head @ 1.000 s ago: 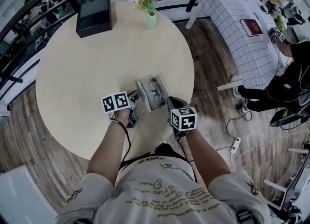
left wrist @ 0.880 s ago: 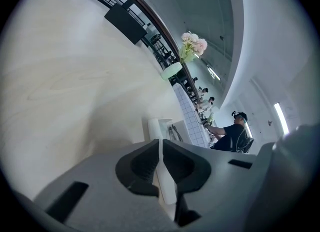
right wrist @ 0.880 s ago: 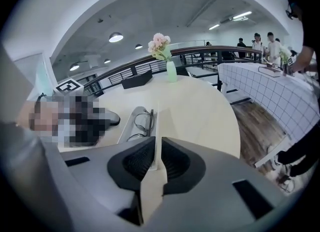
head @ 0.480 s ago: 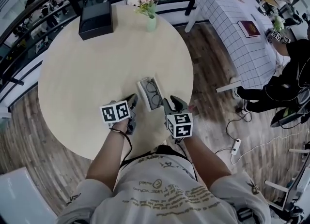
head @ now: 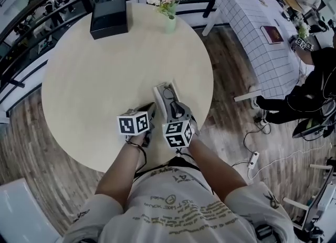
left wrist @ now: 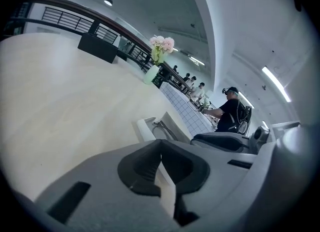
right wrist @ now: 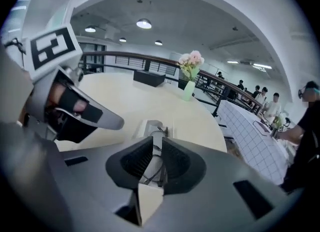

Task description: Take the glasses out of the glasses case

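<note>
The open pale glasses case [head: 160, 91] lies on the round table [head: 94, 79] with the dark-rimmed glasses [head: 169, 97] inside. My right gripper [head: 176, 112] hangs over the near end of the case. Its jaws are closing, with the glasses [right wrist: 154, 170] in the narrow gap between them and the case [right wrist: 145, 126] just ahead. My left gripper [head: 150, 113] is shut, with nothing in it, close to the case's near left side. From it the case [left wrist: 149, 126] and glasses [left wrist: 164, 127] lie just ahead, to the right of its tips [left wrist: 161, 151].
A black box [head: 108, 12] and a vase of pink flowers [head: 169, 6] stand at the table's far edge. To the right stand a checkered table [head: 252, 27] and a seated person [head: 315, 79]. A power strip [head: 254, 158] lies on the wood floor.
My right gripper has swung left from beside the case to over its near end, onto the glasses. My left gripper has lifted a little and edged closer to the case.
</note>
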Available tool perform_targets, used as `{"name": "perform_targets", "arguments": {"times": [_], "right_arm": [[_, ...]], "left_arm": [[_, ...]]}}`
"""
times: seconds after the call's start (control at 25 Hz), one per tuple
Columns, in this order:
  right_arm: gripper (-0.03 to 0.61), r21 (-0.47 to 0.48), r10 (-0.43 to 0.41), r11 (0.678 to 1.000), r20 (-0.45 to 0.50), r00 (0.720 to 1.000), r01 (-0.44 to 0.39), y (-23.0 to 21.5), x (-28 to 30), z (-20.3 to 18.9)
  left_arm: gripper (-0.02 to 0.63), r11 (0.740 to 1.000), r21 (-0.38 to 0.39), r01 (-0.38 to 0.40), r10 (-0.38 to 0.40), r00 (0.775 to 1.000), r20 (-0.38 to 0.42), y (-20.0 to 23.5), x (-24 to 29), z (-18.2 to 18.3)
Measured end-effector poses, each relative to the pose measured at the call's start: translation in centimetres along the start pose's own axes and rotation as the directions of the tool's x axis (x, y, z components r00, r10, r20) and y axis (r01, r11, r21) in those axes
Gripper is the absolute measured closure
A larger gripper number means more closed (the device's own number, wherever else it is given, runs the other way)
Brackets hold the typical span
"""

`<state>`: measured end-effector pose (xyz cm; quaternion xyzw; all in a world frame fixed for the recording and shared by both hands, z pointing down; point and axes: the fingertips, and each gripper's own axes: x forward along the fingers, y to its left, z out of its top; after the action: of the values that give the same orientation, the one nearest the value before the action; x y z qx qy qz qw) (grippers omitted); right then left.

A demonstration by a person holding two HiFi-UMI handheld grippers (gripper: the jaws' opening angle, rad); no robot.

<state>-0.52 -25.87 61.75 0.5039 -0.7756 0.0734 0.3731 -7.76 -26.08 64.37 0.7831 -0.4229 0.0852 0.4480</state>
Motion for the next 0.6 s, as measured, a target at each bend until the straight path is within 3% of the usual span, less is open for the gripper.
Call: {"name": "perform_targets", "arguments": {"times": [0.24, 0.6], "right_arm": [[0.515, -0.108, -0.113, 0.989, -0.157, 0.981, 0.096, -0.6, 2.2, -1.9], [0.514, -0.087, -0.209, 0.977, -0.259, 0.943, 0.193, -2.9, 3.5, -3.6]], "left_arm": [[0.599, 1.0, 0.025, -0.005, 0.005, 1.0, 0.012, 1.1, -1.0, 0.2], [0.599, 0.999, 0.024, 0.021, -0.022, 0.999, 0.027, 1.9, -1.8, 1.1]]}}
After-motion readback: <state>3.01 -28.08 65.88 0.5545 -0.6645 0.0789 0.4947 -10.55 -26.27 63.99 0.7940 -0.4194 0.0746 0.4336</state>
